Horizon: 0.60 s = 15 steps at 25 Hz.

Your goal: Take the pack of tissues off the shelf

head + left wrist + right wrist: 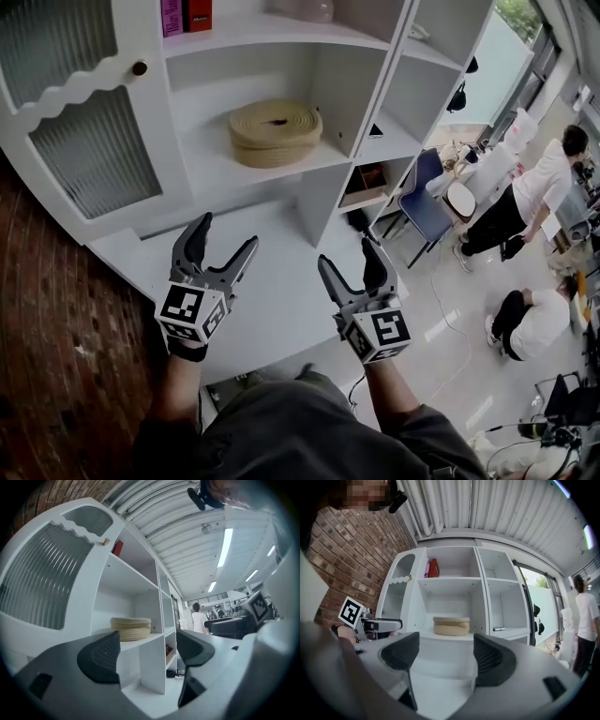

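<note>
Tissue pack [432, 568] on top shelf [281, 33], well above left gripper [228, 231], right gripper [346, 249], jaws wide, empty.

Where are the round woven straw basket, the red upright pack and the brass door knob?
Round woven straw basket [275, 142]: head view, side wall.
Red upright pack [198, 13]: head view, front face.
Brass door knob [140, 67]: head view, centre.

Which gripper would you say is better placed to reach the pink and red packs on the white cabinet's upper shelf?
Probably the left gripper: the pink and red packs stand at that shelf's left end, closer to it than to the right gripper. Both are open and empty.
</note>
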### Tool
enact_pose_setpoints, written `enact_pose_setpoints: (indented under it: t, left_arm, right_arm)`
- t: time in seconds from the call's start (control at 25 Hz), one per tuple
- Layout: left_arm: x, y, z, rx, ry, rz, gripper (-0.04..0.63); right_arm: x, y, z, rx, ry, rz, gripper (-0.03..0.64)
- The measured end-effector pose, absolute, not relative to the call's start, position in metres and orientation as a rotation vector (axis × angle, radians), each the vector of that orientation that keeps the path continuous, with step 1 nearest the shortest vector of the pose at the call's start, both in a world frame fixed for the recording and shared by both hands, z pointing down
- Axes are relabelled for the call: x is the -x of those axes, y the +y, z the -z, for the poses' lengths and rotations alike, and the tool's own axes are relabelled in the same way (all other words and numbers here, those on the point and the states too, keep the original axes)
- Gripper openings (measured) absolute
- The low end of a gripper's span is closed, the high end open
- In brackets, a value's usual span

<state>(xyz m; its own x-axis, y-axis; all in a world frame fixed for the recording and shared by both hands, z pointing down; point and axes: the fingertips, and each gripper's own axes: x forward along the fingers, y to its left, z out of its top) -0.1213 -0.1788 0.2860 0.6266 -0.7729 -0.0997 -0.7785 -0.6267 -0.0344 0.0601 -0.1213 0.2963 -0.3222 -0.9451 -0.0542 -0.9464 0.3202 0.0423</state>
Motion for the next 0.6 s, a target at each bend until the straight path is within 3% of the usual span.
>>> enact_pose_setpoints:
  t: [0.6]
  left_arm:
    - [0.1,-0.249,-0.288,2.69,1.481,-0.048,0.373]
  right_arm:
    - [-0.087,-0.216,-0.287,1.669,2.632,-0.121,0.356]
